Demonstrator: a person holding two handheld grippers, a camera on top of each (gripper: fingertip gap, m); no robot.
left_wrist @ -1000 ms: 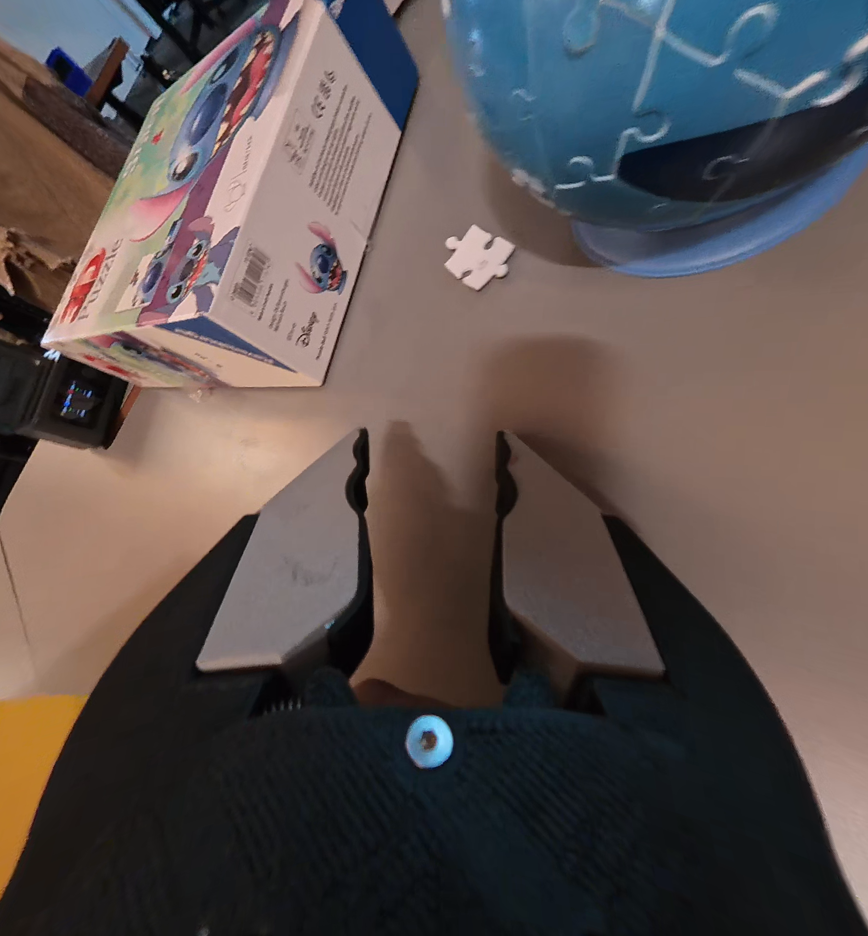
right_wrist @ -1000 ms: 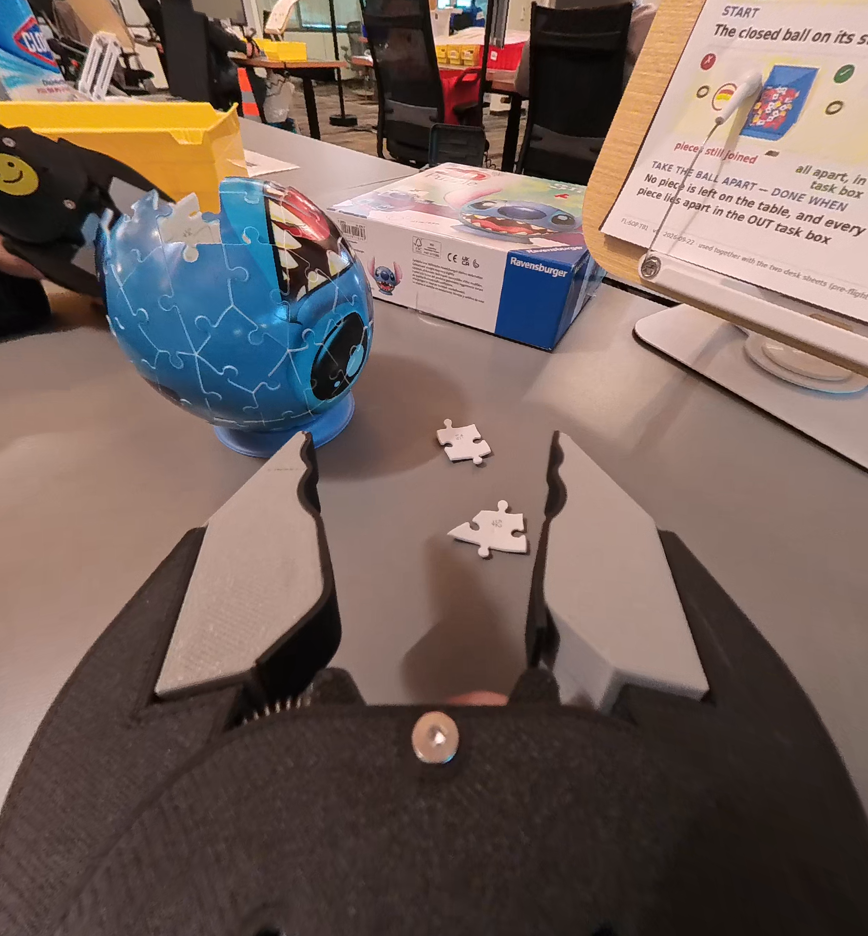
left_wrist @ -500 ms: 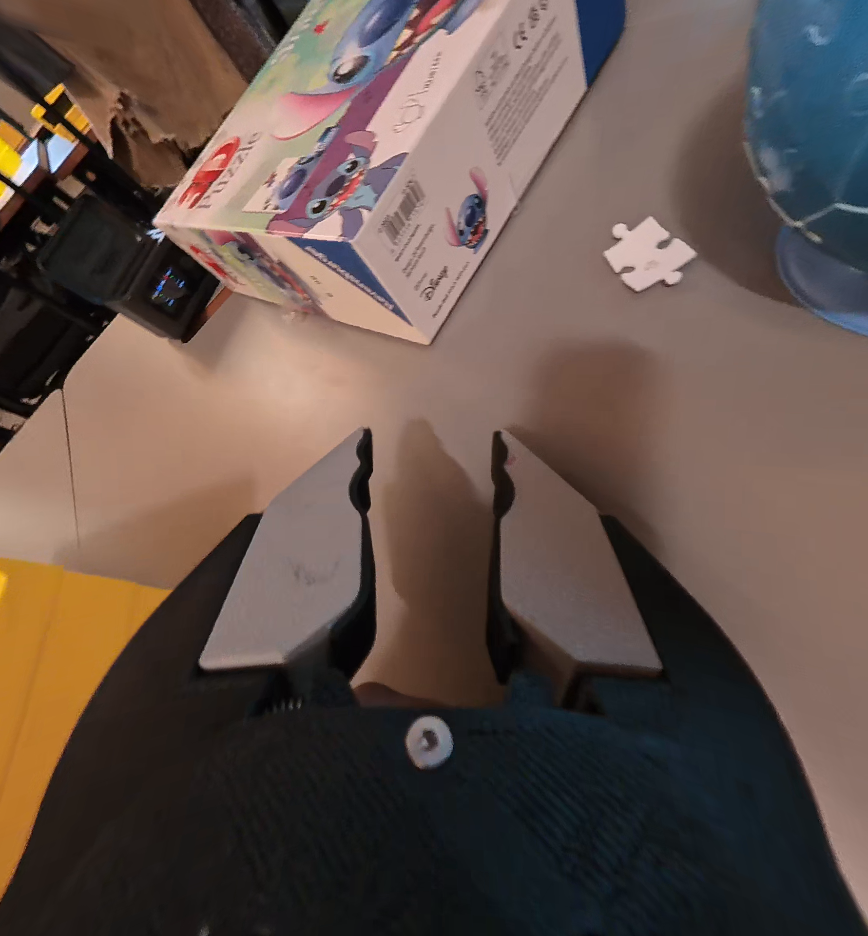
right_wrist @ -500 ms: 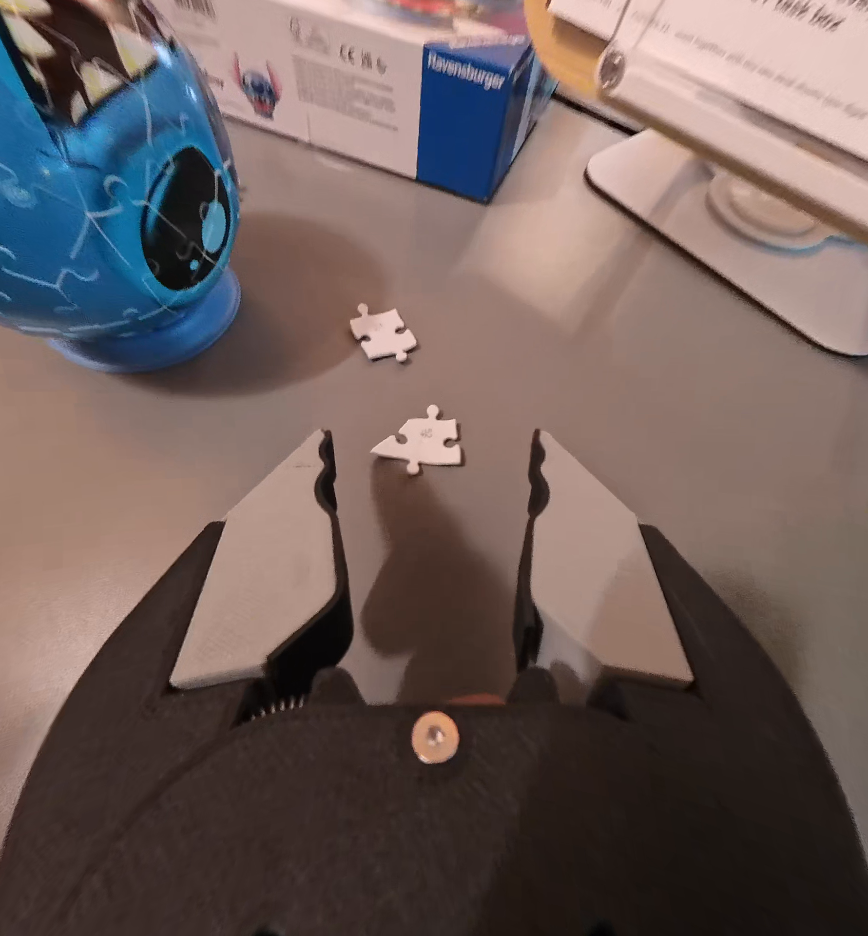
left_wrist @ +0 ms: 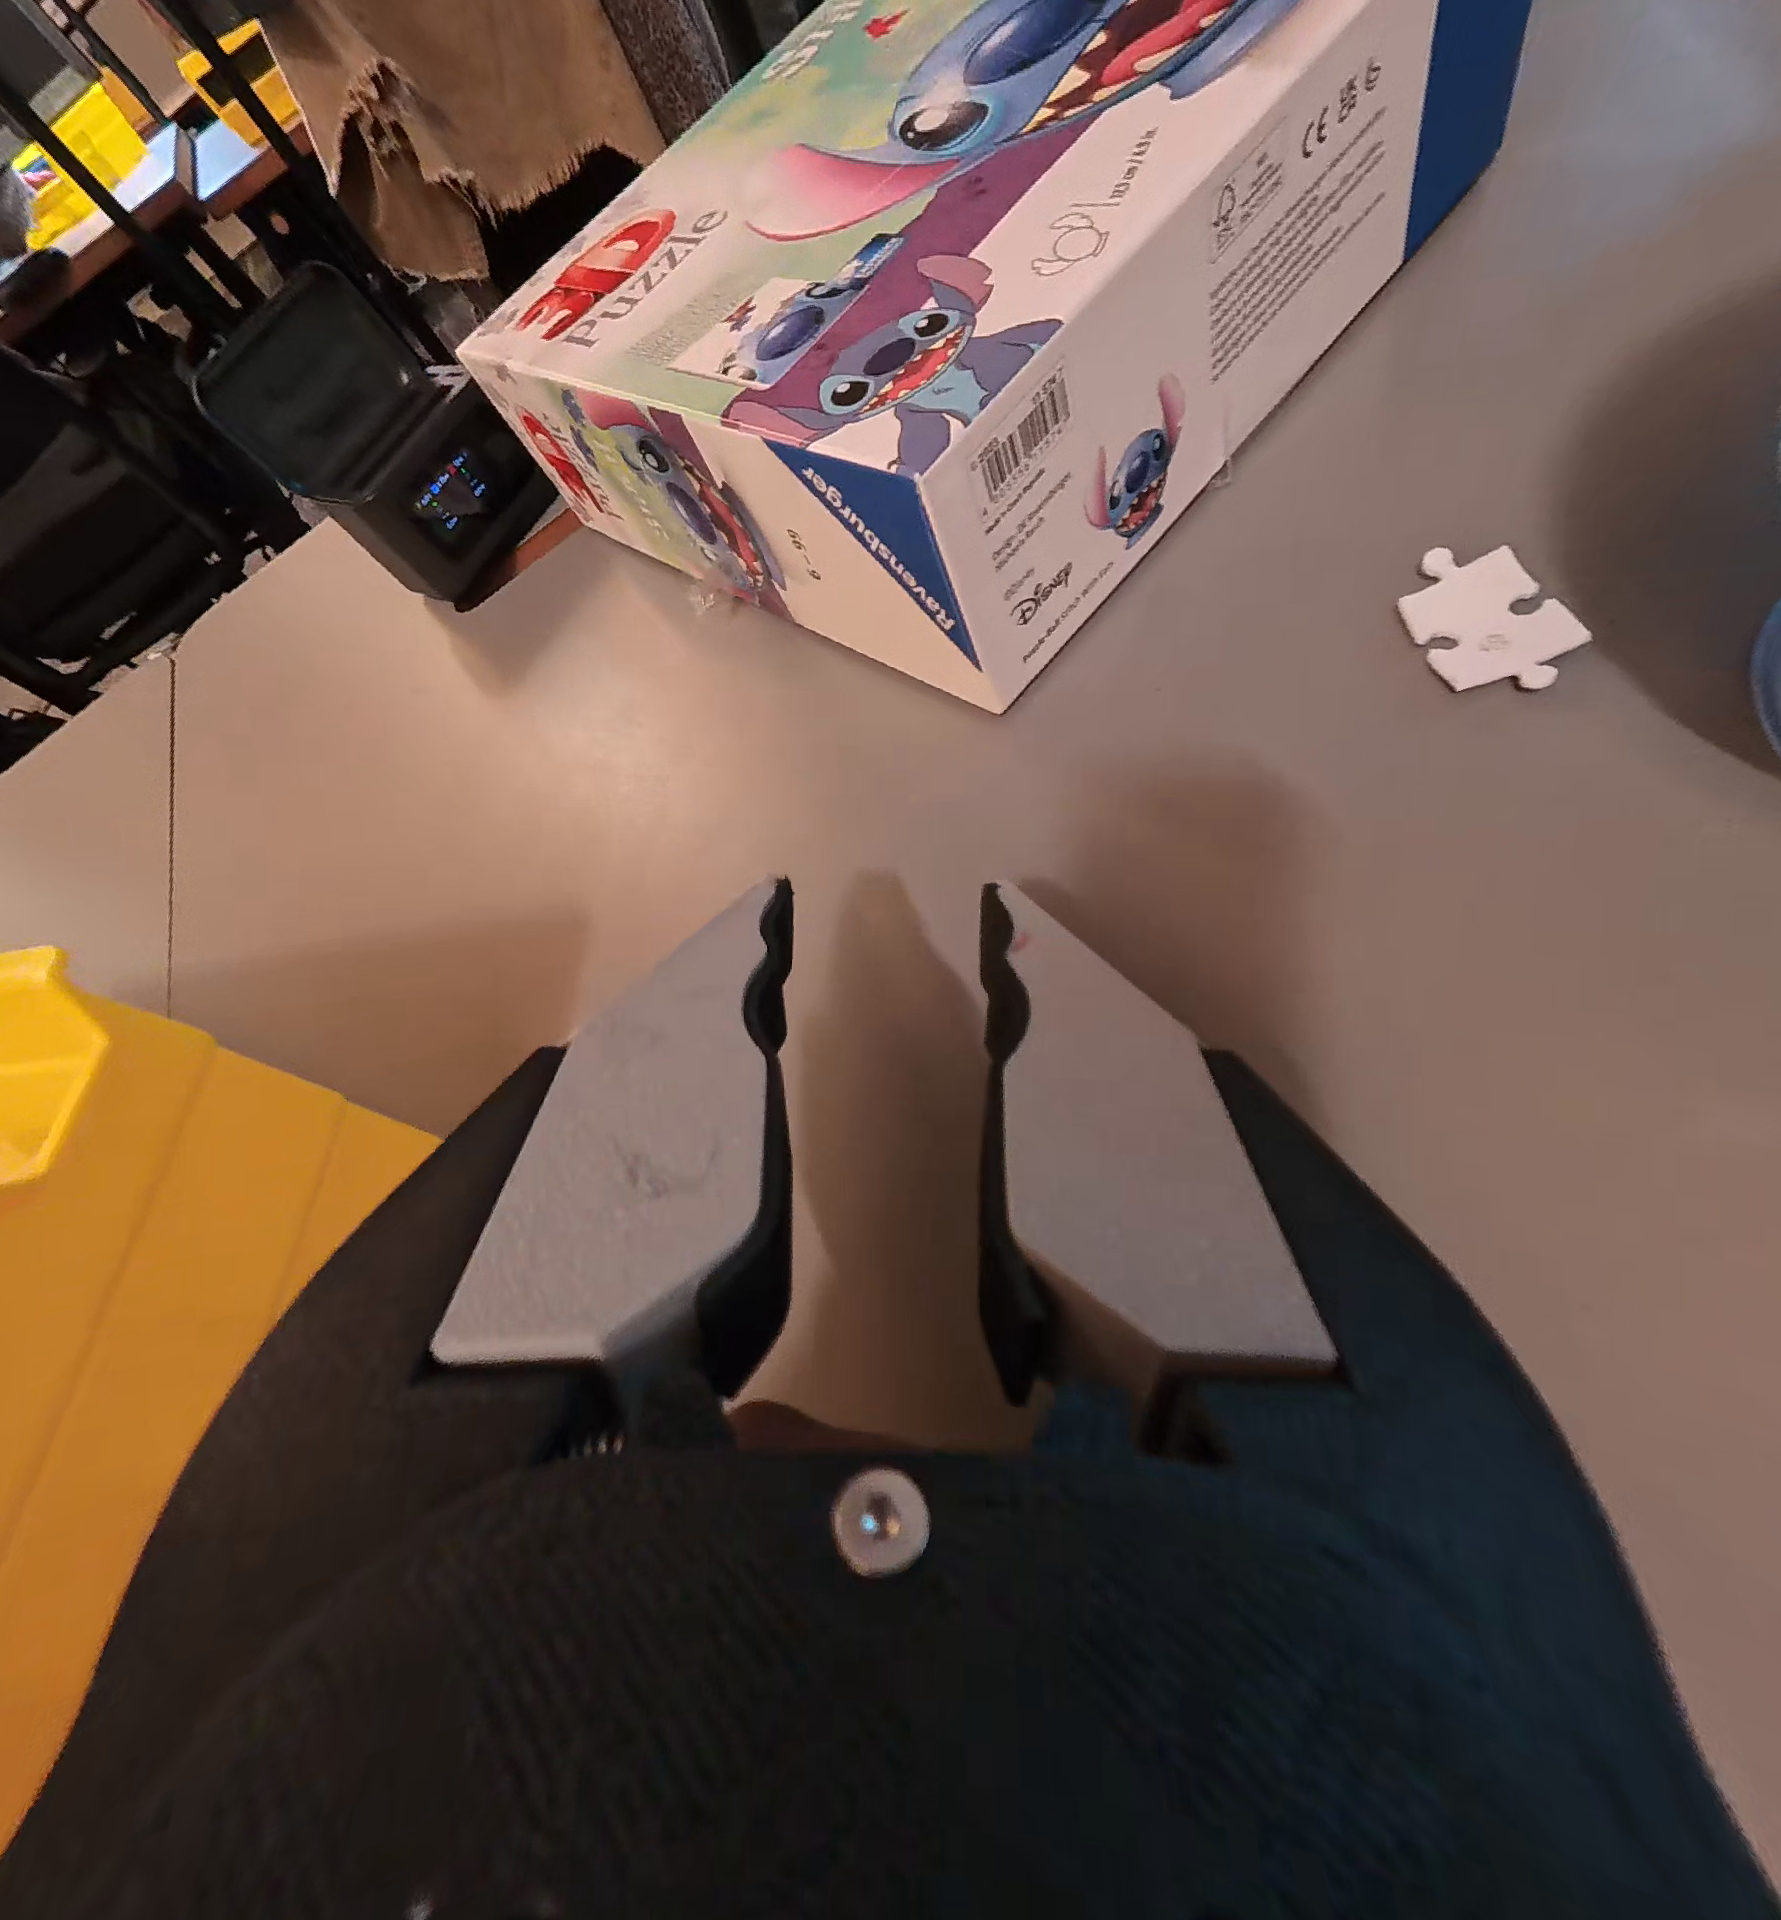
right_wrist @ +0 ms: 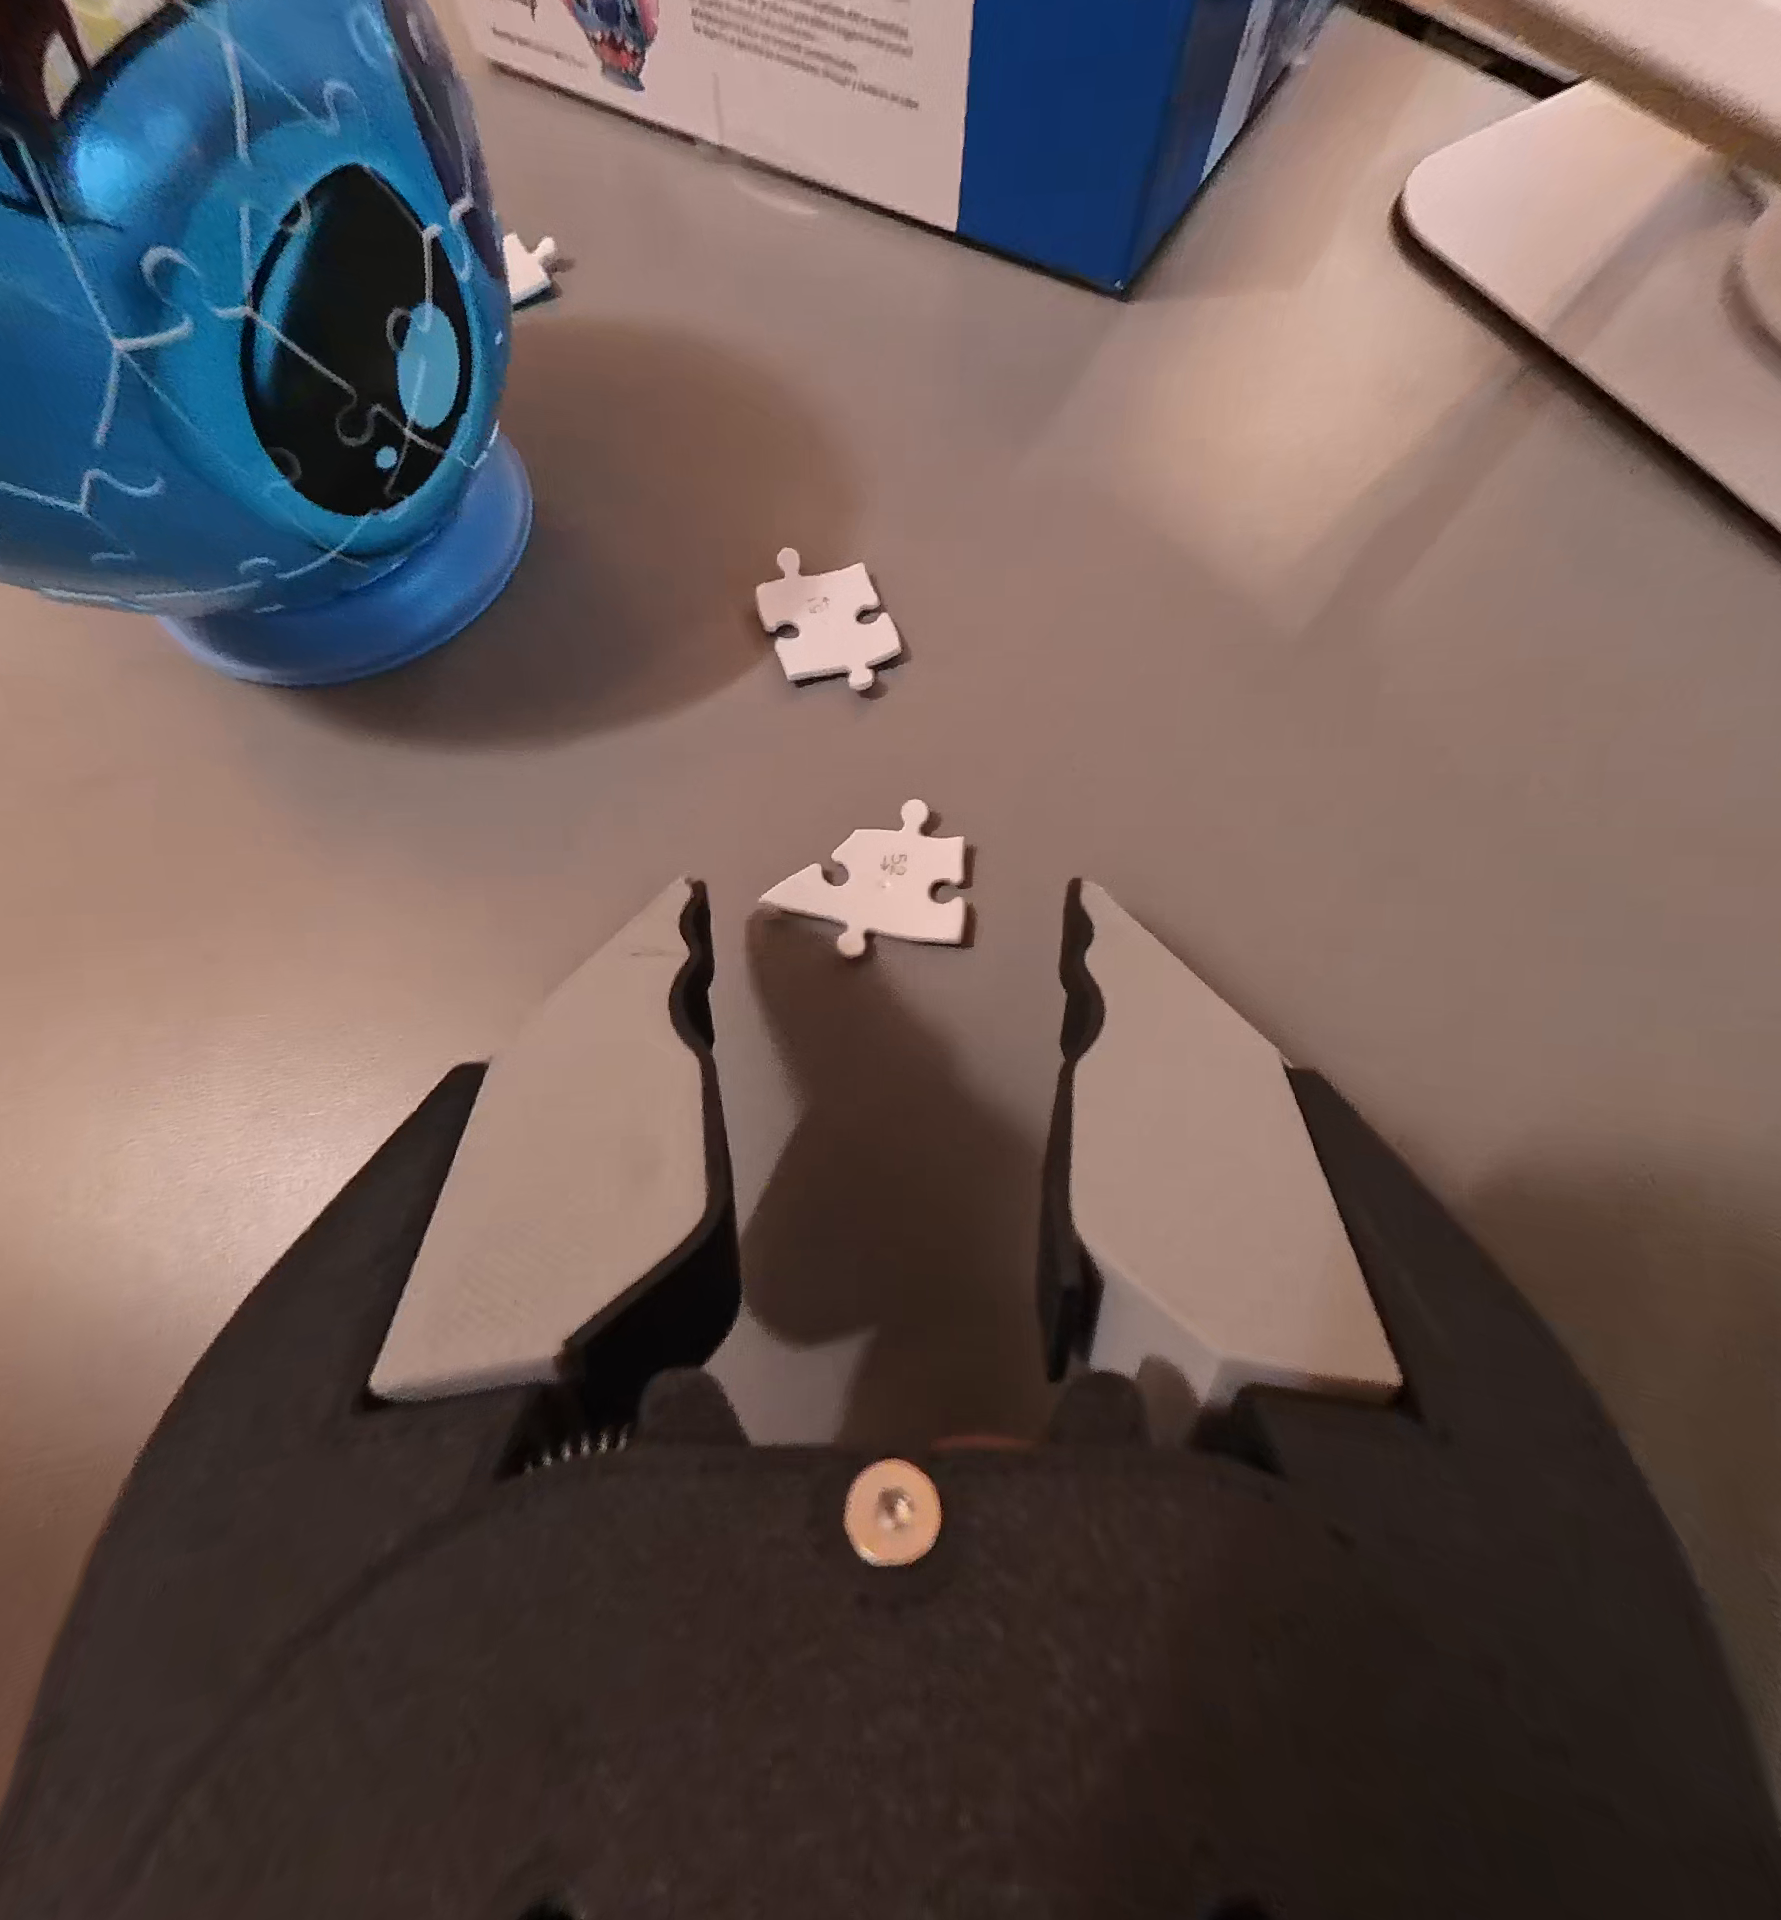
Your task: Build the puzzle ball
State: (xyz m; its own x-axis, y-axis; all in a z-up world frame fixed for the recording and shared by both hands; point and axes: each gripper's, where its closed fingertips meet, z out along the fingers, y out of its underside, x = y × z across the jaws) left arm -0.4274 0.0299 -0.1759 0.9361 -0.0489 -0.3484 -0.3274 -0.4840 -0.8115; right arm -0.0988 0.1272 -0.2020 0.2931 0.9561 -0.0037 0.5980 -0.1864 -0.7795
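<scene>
While the right gripper (right_wrist: pixel 881 899) hangs low over the grey tabletop (right_wrist: pixel 1281 779) with jaws apart and empty, a white pointed puzzle piece (right_wrist: pixel 891 878) lies just ahead of its tips. Beyond that piece sits a second white piece (right_wrist: pixel 832 634), near the blue puzzle ball (right_wrist: pixel 190 343) on its stand. Left gripper (left_wrist: pixel 884 899): jaws open, empty, near the puzzle box (left_wrist: pixel 969 343), yellow bin (left_wrist: pixel 86 1195) beside it.

Blue puzzle ball (right_wrist: pixel 190 343) with black eye patch, white pieces (right_wrist: pixel 832 632), yellow bin (left_wrist: pixel 86 1195).
</scene>
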